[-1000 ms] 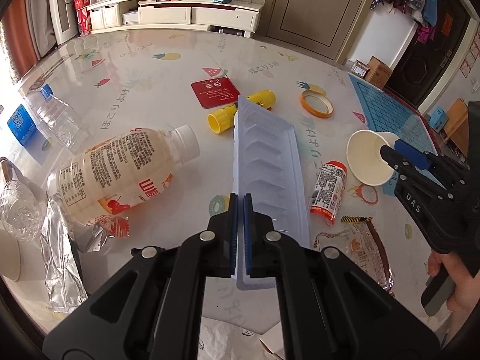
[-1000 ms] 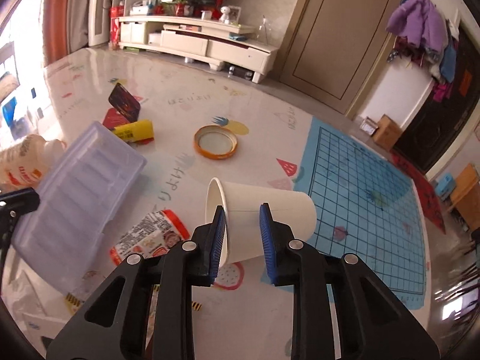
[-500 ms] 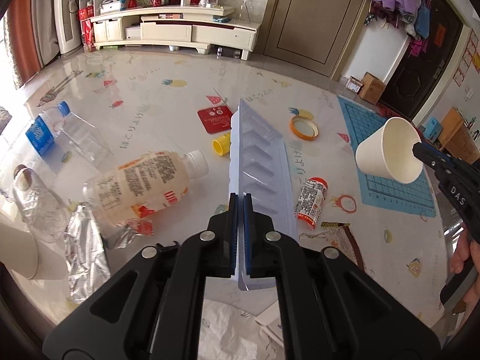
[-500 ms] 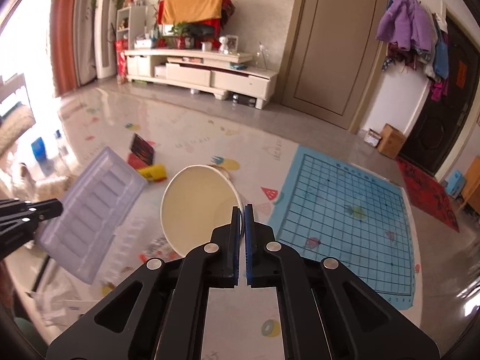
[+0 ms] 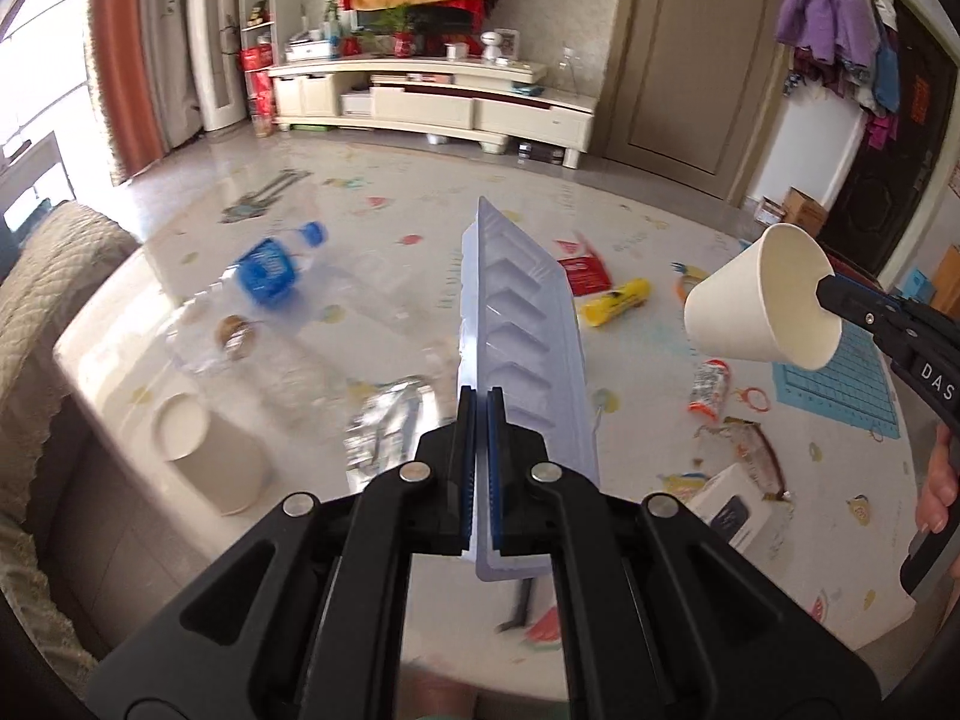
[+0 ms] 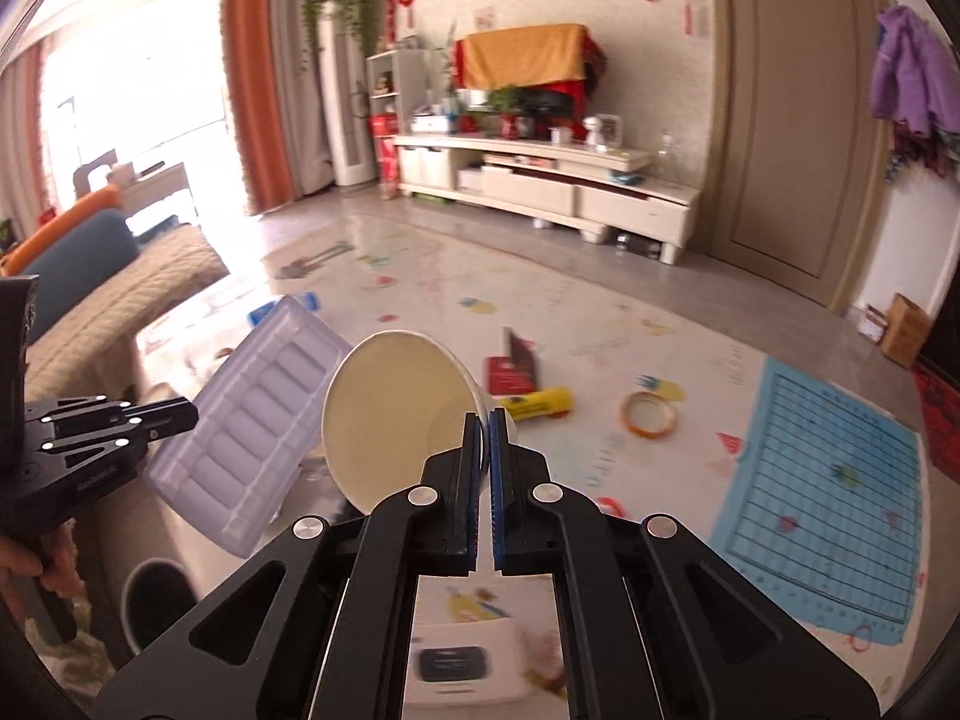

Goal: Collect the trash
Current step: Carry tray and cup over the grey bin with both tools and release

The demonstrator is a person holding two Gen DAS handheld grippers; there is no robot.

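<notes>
Above the littered table's near edge, the left gripper [image 5: 479, 468] clamps a plastic tray [image 5: 522, 348], long axis pointing away; the right gripper [image 6: 485, 468] pinches a paper cup's [image 6: 396, 414] rim, a white bin [image 6: 157, 600] nearer the left.

We are looking at a living room where a cream TV cabinet [image 6: 543, 183] is standing against the far wall, with an orange cloth [image 6: 528, 60] draping over the screen above it. A brown door [image 5: 690, 54] is closing off the wall to its right, and purple clothes [image 5: 825, 18] are hanging beside that door. Orange curtains [image 6: 255, 84] are framing the bright window. A quilted beige sofa [image 6: 120, 294] is sitting at the left. A blue grid mat [image 6: 822, 486] is lying on the patterned floor mat [image 5: 420, 210], and a cardboard box [image 6: 900, 327] is resting near the dark doorway.
</notes>
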